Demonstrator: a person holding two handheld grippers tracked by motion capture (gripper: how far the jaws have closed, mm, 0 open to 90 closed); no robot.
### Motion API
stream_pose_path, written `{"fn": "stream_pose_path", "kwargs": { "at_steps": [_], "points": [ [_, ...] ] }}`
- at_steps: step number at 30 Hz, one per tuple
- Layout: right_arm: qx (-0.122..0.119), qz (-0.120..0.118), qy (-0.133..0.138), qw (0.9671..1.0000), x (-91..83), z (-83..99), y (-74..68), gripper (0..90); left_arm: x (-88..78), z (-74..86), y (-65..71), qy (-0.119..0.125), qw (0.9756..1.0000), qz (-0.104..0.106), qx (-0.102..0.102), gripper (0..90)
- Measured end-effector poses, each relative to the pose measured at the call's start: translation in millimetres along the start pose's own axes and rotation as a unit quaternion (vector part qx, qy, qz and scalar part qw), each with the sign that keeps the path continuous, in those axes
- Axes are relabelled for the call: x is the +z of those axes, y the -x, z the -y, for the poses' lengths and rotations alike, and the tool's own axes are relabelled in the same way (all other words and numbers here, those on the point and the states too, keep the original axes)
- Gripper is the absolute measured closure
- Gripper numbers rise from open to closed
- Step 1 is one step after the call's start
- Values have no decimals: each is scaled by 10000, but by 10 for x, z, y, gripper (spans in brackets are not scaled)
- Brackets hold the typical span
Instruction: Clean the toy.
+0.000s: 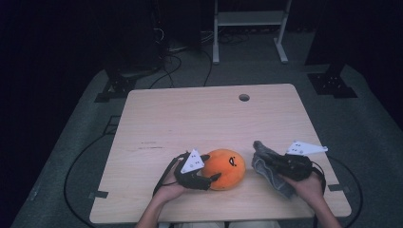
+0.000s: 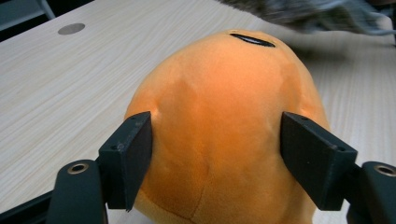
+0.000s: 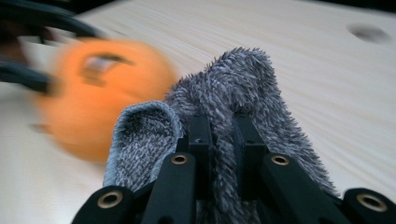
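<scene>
Your right gripper point(image 3: 219, 140) is clamped on the grey fuzzy cloth point(image 3: 243, 79), near the table's point(image 1: 190, 114) front edge. Your left gripper point(image 2: 217, 154) straddles the orange plush toy point(image 2: 224, 116), pads touching; lifting it remains.

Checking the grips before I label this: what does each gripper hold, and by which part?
The right gripper pinches a fold of the grey fuzzy cloth. The left gripper grips the orange plush toy by its two sides.
</scene>
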State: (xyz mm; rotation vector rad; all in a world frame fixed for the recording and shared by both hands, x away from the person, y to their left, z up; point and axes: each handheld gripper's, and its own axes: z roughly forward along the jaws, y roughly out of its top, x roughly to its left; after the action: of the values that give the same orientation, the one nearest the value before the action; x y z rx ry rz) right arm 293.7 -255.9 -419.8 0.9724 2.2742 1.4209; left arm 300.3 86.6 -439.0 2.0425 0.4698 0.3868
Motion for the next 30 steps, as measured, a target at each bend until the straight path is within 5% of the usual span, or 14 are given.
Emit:
{"fn": "stream_pose_path", "kwargs": {
  "at_steps": [7, 10, 23, 30],
  "points": [
    [-731, -711, 92, 9947, 279, -157, -555, 796, 63, -4, -8, 37, 9997, -167, -171, 283],
    [-1098, -661, -97, 9917, 418, -140, -693, 795, 63, 4, -25, -3, 9996, -169, -230, 283],
    [-995, -365, -43, 9944, 352, -31, -549, 787, 59, 30, -38, 95, 9996, -135, -236, 280],
    [-957, -502, 94, 9941, 390, -24, -547, 642, 72, 39, -31, 85, 9997, -116, -197, 278]
  ]
}}
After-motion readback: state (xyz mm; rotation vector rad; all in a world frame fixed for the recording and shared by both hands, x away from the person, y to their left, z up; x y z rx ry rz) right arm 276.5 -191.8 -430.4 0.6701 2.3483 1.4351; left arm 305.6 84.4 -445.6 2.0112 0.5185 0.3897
